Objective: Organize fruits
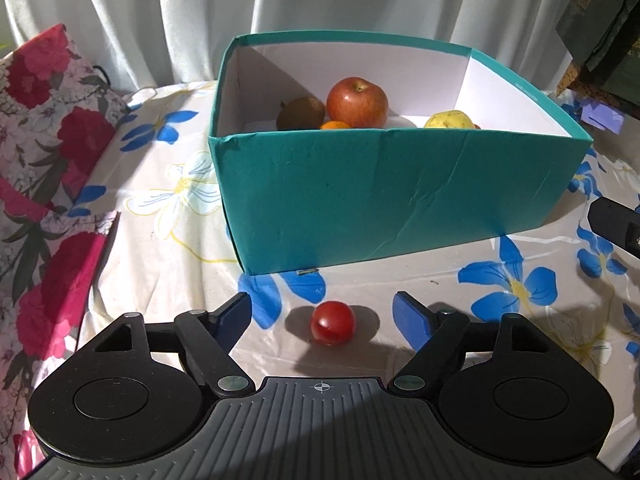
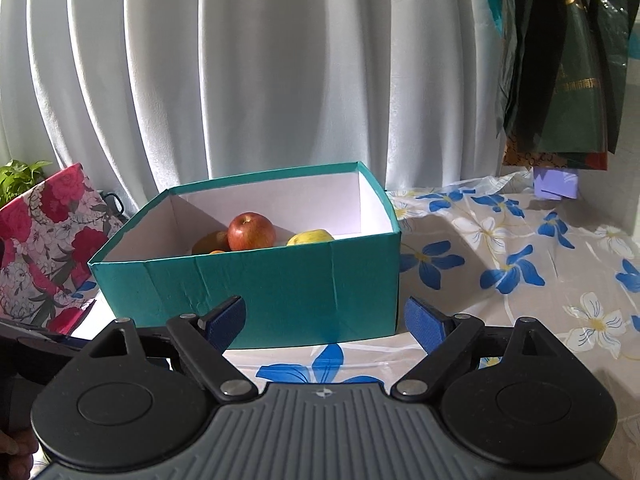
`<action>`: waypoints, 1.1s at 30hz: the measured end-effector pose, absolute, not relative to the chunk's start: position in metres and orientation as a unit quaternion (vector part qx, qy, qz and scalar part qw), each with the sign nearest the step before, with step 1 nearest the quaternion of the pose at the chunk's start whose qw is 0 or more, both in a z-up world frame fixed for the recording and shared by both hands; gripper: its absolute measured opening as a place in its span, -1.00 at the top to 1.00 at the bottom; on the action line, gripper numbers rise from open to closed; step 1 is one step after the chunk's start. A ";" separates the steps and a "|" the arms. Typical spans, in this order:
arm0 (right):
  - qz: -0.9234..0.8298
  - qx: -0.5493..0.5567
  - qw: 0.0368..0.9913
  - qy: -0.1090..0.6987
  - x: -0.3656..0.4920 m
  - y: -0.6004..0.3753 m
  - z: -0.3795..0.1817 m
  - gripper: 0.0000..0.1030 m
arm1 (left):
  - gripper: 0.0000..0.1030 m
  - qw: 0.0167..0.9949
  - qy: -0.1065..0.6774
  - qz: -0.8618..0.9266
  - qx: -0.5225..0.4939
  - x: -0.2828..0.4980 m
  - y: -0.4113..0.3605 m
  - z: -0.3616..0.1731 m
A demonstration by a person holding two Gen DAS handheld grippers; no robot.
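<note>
At the far left a floral bag (image 1: pixel 44 128) in pink and red leans by the table edge, against the pale curtain (image 1: pixel 160 20). Next to it the flowered tablecloth (image 1: pixel 168 184) spreads under everything.

In the left wrist view the left gripper (image 1: pixel 326 318) hangs low over the cloth with its blue pads wide apart. A small red tomato (image 1: pixel 333 323) lies on the cloth between them, touched by neither pad, with a clear gap on each side. Just beyond the tomato stands a teal box (image 1: pixel 380 192), open at the top and white inside. In it, from left to right, lie a brown kiwi (image 1: pixel 300 112), a bit of an orange fruit (image 1: pixel 335 125) peeking over the near wall, a red apple (image 1: pixel 357 102) and a yellow fruit (image 1: pixel 449 120). At the right edge a dark piece of the other tool (image 1: pixel 616 228) juts in.

In the right wrist view the right gripper (image 2: pixel 325 322) is held in front of the box's near wall, its pads wide apart with nothing between them. Blue flowers dot the cloth to the right, and dark bags (image 2: pixel 560 60) hang at the upper right.
</note>
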State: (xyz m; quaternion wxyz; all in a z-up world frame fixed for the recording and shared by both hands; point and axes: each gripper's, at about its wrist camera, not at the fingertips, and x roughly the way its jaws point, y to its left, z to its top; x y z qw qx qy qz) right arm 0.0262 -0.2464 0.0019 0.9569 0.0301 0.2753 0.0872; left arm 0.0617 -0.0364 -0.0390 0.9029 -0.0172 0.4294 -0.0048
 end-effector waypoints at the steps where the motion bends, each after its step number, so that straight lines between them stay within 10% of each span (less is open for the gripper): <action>1: 0.086 0.031 0.957 0.276 0.026 -0.247 0.001 -0.69 | -0.52 0.904 0.427 -0.006 -0.012 0.061 -0.039 -0.040; 18: 0.086 0.040 0.953 0.288 0.027 -0.254 -0.006 -0.69 | 0.09 0.895 0.446 -0.017 0.011 0.064 -0.051 -0.057; 20: 0.087 0.037 0.953 0.287 0.027 -0.254 -0.006 -0.69 | 0.44 0.896 0.443 -0.015 0.009 0.064 -0.050 -0.057; 33: 0.093 -0.010 0.952 0.293 0.019 -0.237 -0.009 -0.69 | 0.43 0.911 0.412 0.012 -0.016 0.049 -0.030 0.001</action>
